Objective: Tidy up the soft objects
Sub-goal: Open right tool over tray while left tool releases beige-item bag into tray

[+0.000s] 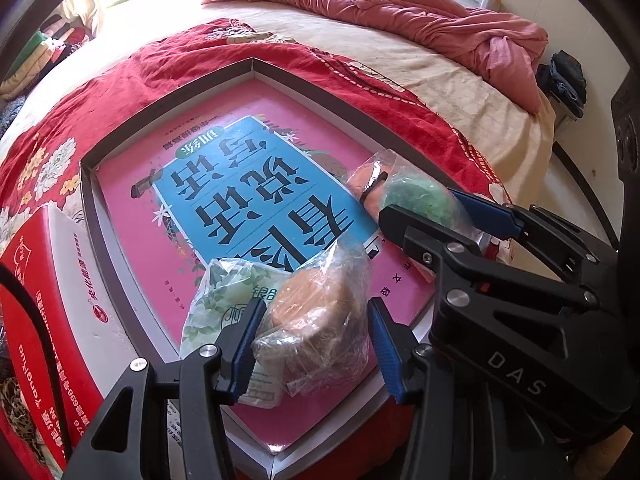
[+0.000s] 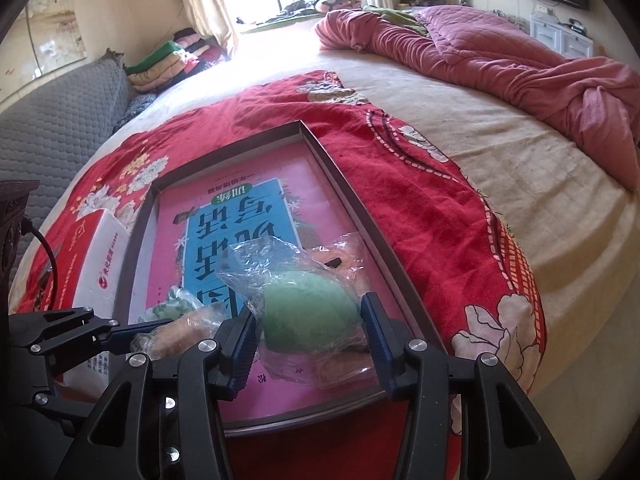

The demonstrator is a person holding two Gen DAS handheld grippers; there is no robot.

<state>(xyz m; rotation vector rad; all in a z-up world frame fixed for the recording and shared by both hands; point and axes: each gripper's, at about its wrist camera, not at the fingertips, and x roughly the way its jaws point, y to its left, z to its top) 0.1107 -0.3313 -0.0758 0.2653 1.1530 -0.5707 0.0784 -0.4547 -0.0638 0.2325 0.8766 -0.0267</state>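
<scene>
A shallow grey tray point(image 1: 168, 92) holding a pink and blue book point(image 1: 224, 184) lies on a red floral blanket. In the left wrist view my left gripper point(image 1: 314, 342) straddles a tan soft object in a clear bag point(image 1: 316, 312), its blue pads touching the bag's sides. A green leafy packet point(image 1: 218, 300) lies beside it. In the right wrist view my right gripper point(image 2: 310, 344) straddles a green soft ball in a clear bag point(image 2: 308, 312), pads at its sides. An orange bagged object point(image 1: 366, 184) lies just behind it. The right gripper also shows in the left wrist view point(image 1: 436, 210).
A red and white box point(image 1: 52, 292) stands left of the tray, also in the right wrist view point(image 2: 92, 256). The tray's rim point(image 2: 352, 200) borders the objects. A crumpled pink quilt point(image 2: 480, 56) lies at the far side of the bed. Folded clothes point(image 2: 176, 60) are stacked by the window.
</scene>
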